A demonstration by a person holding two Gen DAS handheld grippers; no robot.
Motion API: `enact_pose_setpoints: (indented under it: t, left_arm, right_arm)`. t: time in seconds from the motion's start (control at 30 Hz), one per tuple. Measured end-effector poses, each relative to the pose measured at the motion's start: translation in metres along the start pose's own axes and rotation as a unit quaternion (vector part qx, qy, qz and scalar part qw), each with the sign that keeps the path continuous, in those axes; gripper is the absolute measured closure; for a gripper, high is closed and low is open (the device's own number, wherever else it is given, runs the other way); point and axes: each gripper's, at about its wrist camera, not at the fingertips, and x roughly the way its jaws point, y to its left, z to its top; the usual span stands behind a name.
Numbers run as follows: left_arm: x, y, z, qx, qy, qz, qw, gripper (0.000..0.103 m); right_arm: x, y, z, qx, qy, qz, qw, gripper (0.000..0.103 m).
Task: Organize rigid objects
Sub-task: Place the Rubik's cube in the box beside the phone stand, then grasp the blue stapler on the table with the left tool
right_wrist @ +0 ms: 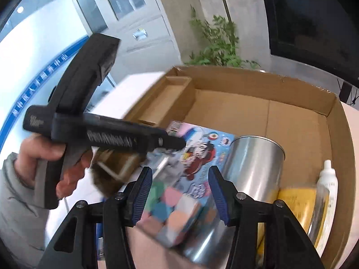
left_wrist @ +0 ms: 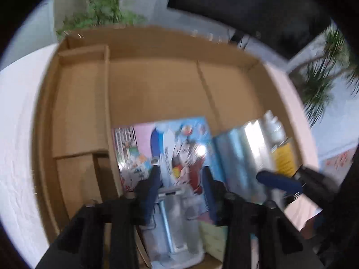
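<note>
Packing step. Box holds book, can, bottle. Left hand-held gripper spread over a blister pack, probably just set down. Right hand-held gripper spread, empty, above cube. Next: grasp cube squarely

Motion-blurred comic box, tin

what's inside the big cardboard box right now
The cardboard box holds a cartoon-printed box, metal can, white bottle and yellow pack. Anything beneath them is hidden.
</note>
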Motion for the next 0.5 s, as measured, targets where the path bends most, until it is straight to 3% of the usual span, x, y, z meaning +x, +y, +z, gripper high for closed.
enact_pose_setpoints:
  t: [0.13, 0.37, 0.43, 0.47, 0.5]
  left_arm:
    - [0.003, -0.005, -0.007, 0.012, 0.006, 0.050, 0.9986, 0.074]
    - [-0.018, -0.019, -0.013, 0.019, -0.010, 0.074, 0.9971, 0.074]
    - [-0.043, -0.016, -0.026, 0.020, -0.046, 0.061, 0.9969, 0.074]
    - [-0.063, -0.015, -0.041, 0.015, -0.072, 0.059, 0.9955, 0.070]
    - [-0.078, -0.012, -0.054, 0.009, -0.090, 0.061, 0.9940, 0.058]
  right_arm:
    - [0.021, -0.002, -0.006, 0.007, 0.024, 0.019, 0.999, 0.063]
    - [0.004, 0.009, -0.017, 0.017, 0.013, 0.011, 1.000, 0.062]
    - [-0.021, 0.014, -0.023, 0.021, -0.019, 0.012, 1.000, 0.047]
    - [-0.037, 0.020, -0.030, 0.020, -0.042, 0.012, 0.999, 0.026]
    - [-0.052, 0.024, -0.036, 0.021, -0.058, 0.010, 0.998, 0.008]
